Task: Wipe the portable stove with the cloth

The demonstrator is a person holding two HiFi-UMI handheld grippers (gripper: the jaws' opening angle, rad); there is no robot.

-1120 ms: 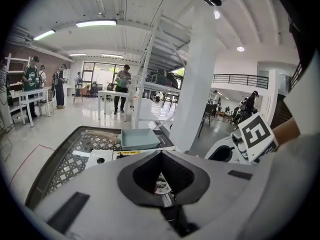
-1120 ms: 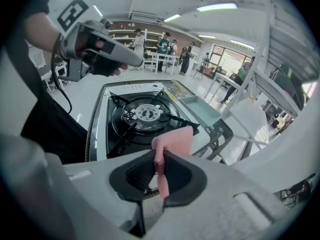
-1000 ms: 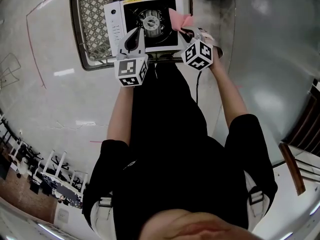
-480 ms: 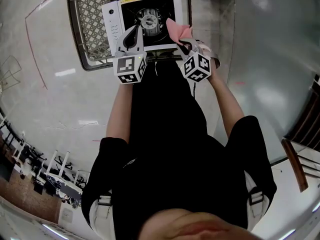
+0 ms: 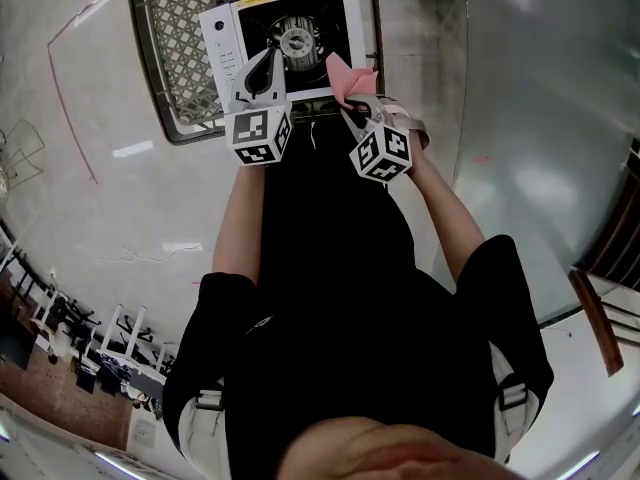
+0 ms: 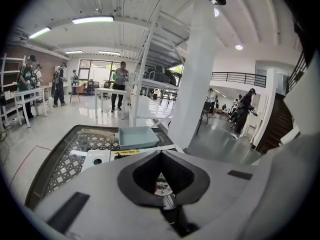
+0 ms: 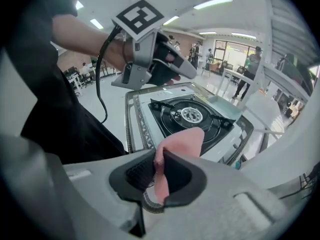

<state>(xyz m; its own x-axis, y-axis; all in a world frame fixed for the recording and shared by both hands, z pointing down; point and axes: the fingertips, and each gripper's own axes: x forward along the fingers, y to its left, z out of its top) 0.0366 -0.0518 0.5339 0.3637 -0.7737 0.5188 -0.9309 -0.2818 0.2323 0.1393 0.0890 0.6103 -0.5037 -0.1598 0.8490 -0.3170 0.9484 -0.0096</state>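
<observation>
Pale, glossy floor (image 5: 100, 198) spreads across a wide open hall, where a white column (image 6: 200, 74) rises and a few people (image 6: 120, 84) stand among white tables far back. Seen from the head view, the person in a black top (image 5: 340, 298) stands at a table (image 5: 180, 28) with a dark metal lattice top, both forearms stretched toward it. On that lattice sits the portable stove (image 5: 225, 38), white-bodied with a black pan, its control panel on the left side in the head view. A light blue tray (image 6: 138, 136) lies on the table just beyond the stove. The left gripper (image 5: 266, 63) hangs over the stove's near left part; its own view shows the jaws clenched tip to tip with nothing in them, only a slot of the stove's metal visible through the gap below the tips. The right gripper (image 5: 352, 108) sits at the stove's near right corner, tilted downward, its jaws clamped on the cloth (image 5: 348, 76). Each gripper carries a marker cube (image 5: 260, 136) behind the jaws. The pink cloth is pinched between the right pads, and its free end pokes out past the tips over the stove's near edge; whether it touches the stove cannot be told. At the pan's centre sits the round silver burner (image 7: 192, 115).
</observation>
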